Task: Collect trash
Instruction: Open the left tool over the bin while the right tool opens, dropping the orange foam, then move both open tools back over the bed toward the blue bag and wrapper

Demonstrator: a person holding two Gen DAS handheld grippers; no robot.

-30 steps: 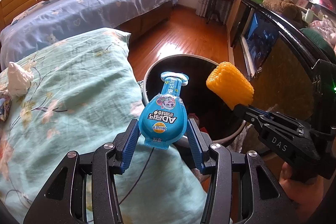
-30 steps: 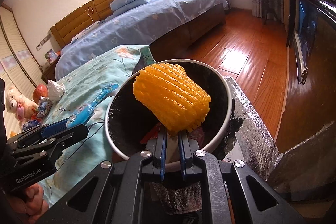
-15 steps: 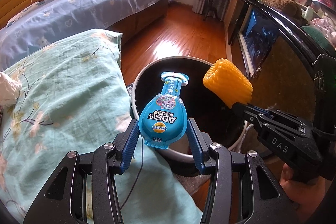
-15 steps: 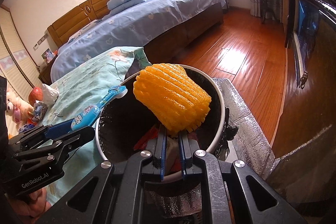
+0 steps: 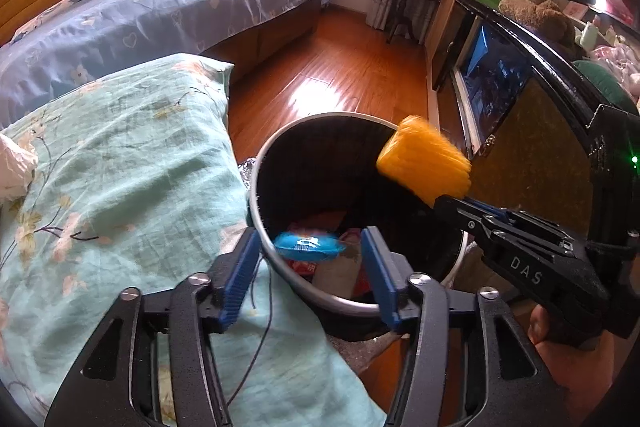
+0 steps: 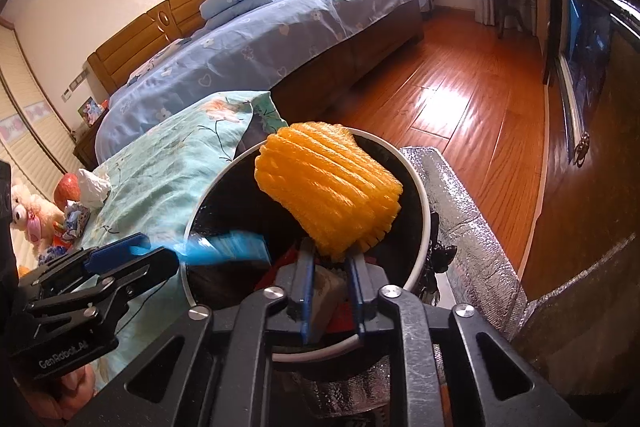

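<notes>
A round bin (image 5: 280, 143) with a black liner stands on the floor beside the bed; in the right wrist view its rim (image 6: 424, 211) shows too. My left gripper (image 5: 310, 251) is open over the bin's near rim. The blue drink pouch (image 5: 309, 246) is loose between its fingers, blurred, dropping into the bin; it also shows in the right wrist view (image 6: 224, 247). My right gripper (image 6: 330, 259) is over the bin, and its jaws have parted slightly around the orange foam fruit net (image 6: 328, 187), which also shows in the left wrist view (image 5: 426, 163).
A teal floral quilt (image 5: 120, 187) lies left of the bin. A crumpled white tissue (image 6: 93, 183), an apple and wrappers (image 6: 76, 219) lie on it. Silver foil sheet (image 6: 464, 203) is right of the bin. A dark cabinet (image 5: 520, 99) is at the right.
My left gripper opened and the blue pouch fell out, tipping down into the bin. My right gripper's jaws parted a little around the orange net. Both grippers moved further over the bin.
</notes>
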